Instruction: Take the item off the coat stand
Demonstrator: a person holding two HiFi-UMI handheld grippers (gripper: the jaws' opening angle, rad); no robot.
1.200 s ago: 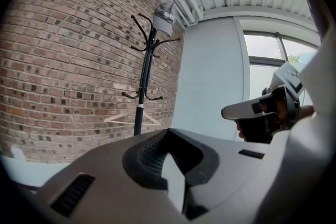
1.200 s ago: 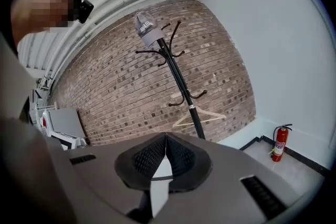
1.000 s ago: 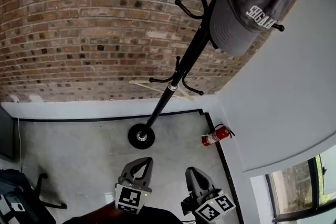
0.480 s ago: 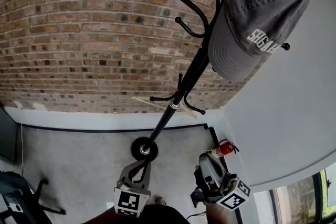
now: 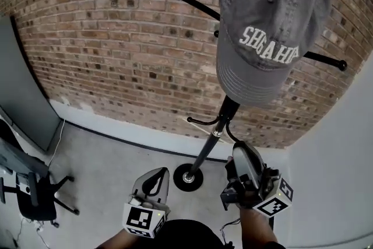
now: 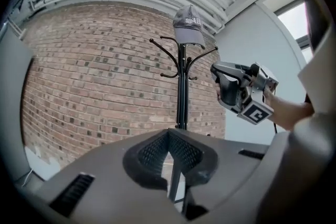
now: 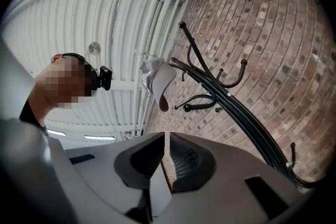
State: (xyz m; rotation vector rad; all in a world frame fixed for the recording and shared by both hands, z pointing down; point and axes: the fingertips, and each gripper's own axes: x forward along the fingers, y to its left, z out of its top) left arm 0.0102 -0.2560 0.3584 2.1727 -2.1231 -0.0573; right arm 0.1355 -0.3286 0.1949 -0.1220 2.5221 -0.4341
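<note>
Right gripper point(image 5: 240, 150) risen toward cap point(image 5: 268, 20), left gripper point(image 5: 156, 176) low, both clenched, brick wall point(image 5: 116, 55), floor point(image 5: 108, 175)

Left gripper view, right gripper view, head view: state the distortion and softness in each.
Left gripper view: black round vignette, brick wall courses bow, near jaws soft. Right gripper view: coat stand pole bends into an arc, same dark vignette. Head view: brick courses curve, cap sharp and evenly lit.
</note>
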